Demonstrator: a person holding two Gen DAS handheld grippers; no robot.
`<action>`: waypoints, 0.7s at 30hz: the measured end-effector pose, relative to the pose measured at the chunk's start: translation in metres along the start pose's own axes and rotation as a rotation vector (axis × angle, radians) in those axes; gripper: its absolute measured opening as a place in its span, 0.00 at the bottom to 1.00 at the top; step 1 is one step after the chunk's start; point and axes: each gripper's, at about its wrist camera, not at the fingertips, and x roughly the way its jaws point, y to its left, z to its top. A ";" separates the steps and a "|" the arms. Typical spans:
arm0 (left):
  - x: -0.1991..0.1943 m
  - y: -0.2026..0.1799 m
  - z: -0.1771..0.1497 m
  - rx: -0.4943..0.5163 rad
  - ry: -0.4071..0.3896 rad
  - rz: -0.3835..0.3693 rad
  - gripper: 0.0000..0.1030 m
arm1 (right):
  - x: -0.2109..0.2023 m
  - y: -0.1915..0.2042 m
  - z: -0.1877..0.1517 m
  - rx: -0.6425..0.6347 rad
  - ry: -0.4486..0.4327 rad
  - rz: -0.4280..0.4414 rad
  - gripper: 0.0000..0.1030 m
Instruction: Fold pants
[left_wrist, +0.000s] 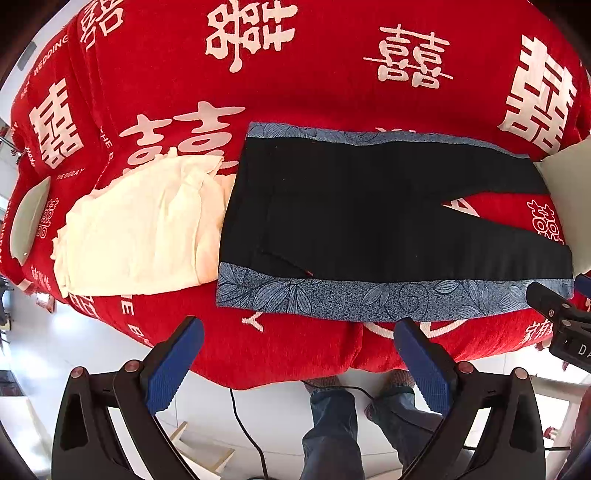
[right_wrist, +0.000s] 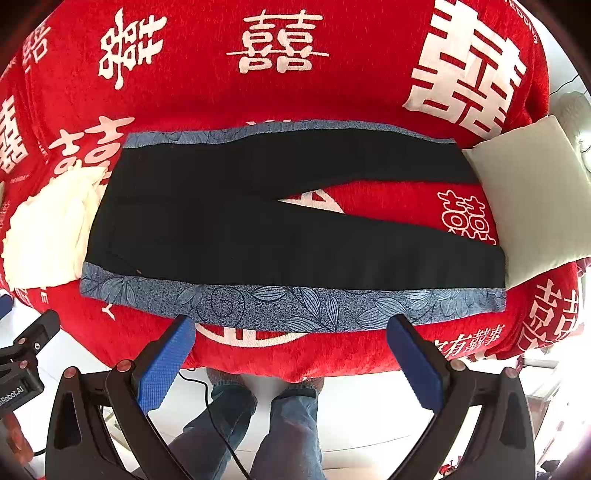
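One pair of black pants (right_wrist: 258, 229) lay spread on one blue leaf-printed cloth (right_wrist: 295, 302). On the red bedcover (right_wrist: 332, 85), one cream garment (left_wrist: 136, 236) lay at the waist end of the pants and one pale cushion (right_wrist: 532, 206) at their leg ends. Two grippers were present, left (left_wrist: 299, 332) and right (right_wrist: 291, 332), each with two blue-padded fingers (right_wrist: 166, 362).

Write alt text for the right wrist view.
Black pants lie flat, legs spread in a V, on a blue leaf-print cloth over a red bedspread. The open right claw hovers at the cloth's near edge, holding nothing. A cream garment lies left, a pale pillow right.
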 end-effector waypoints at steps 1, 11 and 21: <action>0.000 0.000 0.001 0.000 0.000 -0.002 1.00 | 0.000 0.000 0.001 0.002 -0.001 0.000 1.00; 0.002 0.001 0.003 0.004 0.005 -0.008 1.00 | 0.000 0.001 0.004 0.011 0.000 -0.012 1.00; 0.007 -0.001 0.000 0.010 0.016 -0.005 1.00 | 0.002 0.001 0.003 0.011 0.009 -0.021 1.00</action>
